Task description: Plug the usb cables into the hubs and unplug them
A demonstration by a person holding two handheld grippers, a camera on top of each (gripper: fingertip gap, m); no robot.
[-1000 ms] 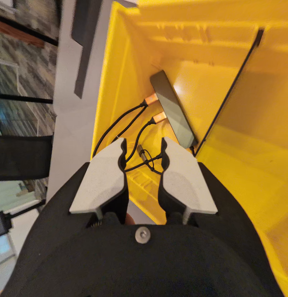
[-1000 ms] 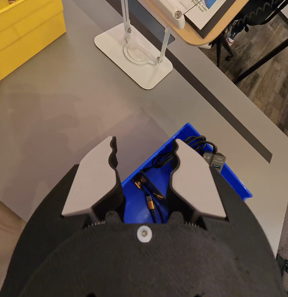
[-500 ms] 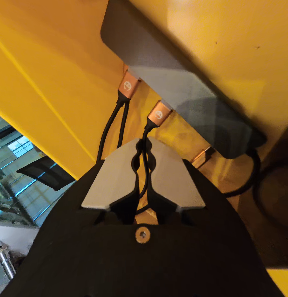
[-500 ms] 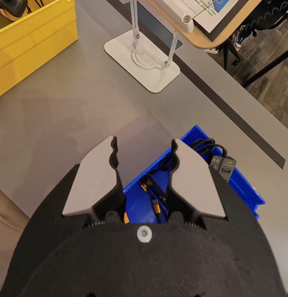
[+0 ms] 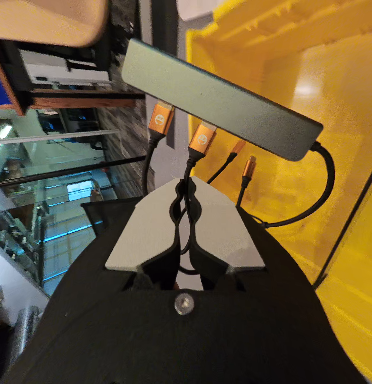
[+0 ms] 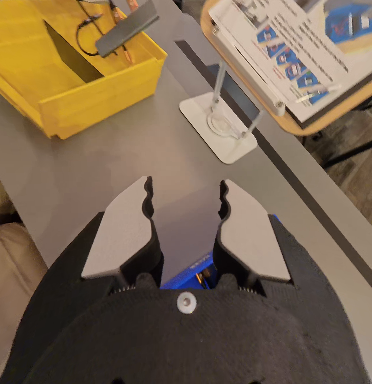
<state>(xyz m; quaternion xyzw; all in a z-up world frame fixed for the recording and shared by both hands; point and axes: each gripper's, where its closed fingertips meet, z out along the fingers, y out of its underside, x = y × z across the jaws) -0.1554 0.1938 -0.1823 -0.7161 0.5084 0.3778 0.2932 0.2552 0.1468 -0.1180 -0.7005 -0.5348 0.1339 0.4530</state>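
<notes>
My left gripper (image 5: 186, 181) is shut on a black usb cable (image 5: 187, 172). Its orange plug (image 5: 202, 138) sits in a flat grey hub (image 5: 218, 101) that hangs lifted above the yellow bin (image 5: 305, 187). A second orange plug (image 5: 160, 119) sits in the hub beside it. Two loose orange connectors (image 5: 249, 166) dangle below. The lifted hub also shows in the right wrist view (image 6: 127, 29) over the yellow bin (image 6: 97, 97). My right gripper (image 6: 186, 185) is open and empty above the grey table (image 6: 118, 166).
A blue bin (image 6: 199, 268) with cables lies just under my right gripper, mostly hidden. A white stand (image 6: 220, 128) holds an instruction board (image 6: 284, 52) at the back right. A black divider (image 6: 70, 60) stands in the yellow bin. The table edge runs along the right.
My left gripper reached into the yellow bin, shut on the cable and lifted the hub out by it. My right gripper stayed open and drew back from the blue bin toward the yellow one.
</notes>
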